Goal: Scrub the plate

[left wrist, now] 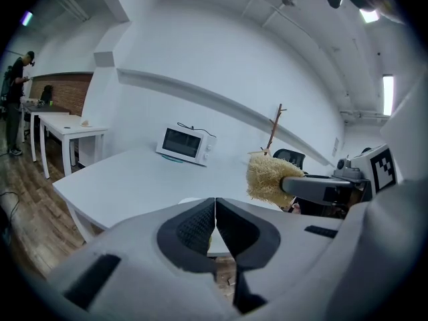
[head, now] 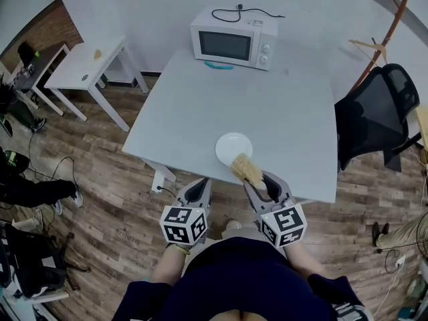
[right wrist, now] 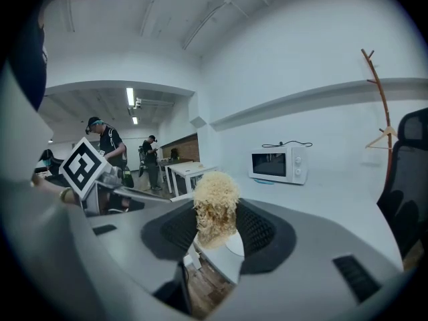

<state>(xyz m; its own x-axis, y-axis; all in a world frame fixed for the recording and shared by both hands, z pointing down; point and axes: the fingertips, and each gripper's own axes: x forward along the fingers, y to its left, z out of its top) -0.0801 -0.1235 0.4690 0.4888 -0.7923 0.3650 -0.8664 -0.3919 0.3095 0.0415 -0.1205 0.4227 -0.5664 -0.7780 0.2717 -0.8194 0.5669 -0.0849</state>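
Plate (head: 233, 147): white and round, lying flat on the table (head: 281, 105) close to the table's near edge. Scrubber (head: 246, 168): a pale straw-coloured fibrous pad. In the head view it overlaps the plate's rim on the side toward the table's near edge; contact with the plate cannot be told. Right gripper (right wrist: 215, 230): at the table's near edge, its fingers clamped on the scrubber from both sides, with the pad standing out past the tips. Left gripper (left wrist: 215, 214): just off the table's near edge, over the wooden floor (head: 100, 172) and beside the right gripper. Its fingers are pressed together with nothing between them. Microwave (head: 234, 42): at the table's far edge, door closed, cord lying on top. Chair (head: 378, 116): black, at the table's right side. Small white desk (head: 87, 62): beyond the table's far left corner.
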